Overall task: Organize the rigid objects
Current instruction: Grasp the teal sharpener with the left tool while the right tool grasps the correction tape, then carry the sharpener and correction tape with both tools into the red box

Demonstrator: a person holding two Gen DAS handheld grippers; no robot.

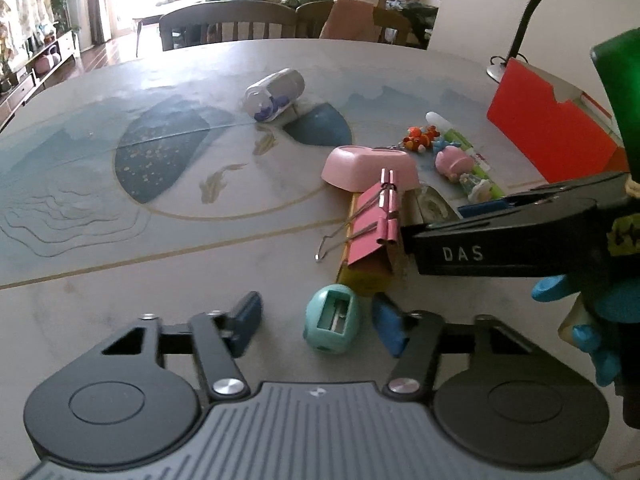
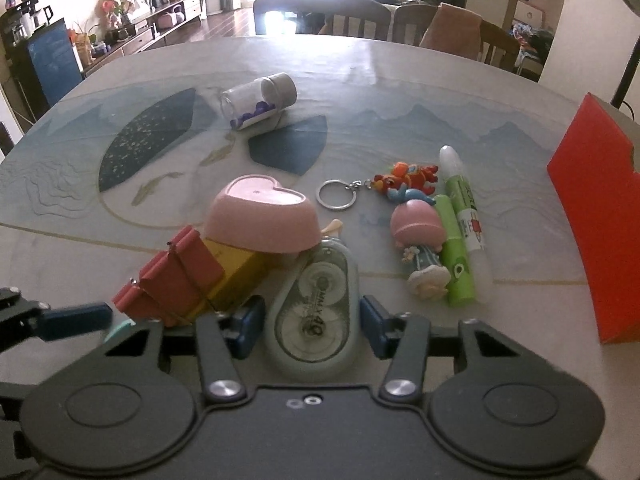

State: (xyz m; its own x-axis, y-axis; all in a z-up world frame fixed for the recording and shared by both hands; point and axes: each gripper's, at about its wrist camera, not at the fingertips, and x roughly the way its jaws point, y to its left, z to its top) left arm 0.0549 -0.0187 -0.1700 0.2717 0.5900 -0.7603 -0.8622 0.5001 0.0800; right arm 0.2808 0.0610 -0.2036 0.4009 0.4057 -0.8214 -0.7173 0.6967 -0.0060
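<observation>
Straddling a teal pencil sharpener (image 1: pixel 332 320) on the patterned table (image 1: pixel 120 208), the left gripper (image 1: pixel 320 322) stands half open, blue pads clear of it on both sides. The right gripper (image 2: pixel 312 320) brackets a correction tape dispenser (image 2: pixel 316 304), pads close beside it; contact cannot be judged. A pink heart-shaped dish (image 2: pixel 262 216) sits just beyond.

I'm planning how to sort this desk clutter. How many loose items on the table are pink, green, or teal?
Pink: 3 - heart-shaped dish, binder clip, doll figurine
Green: 2 - glue stick, pen
Teal: 1 - pencil sharpener
Total: 6
</observation>
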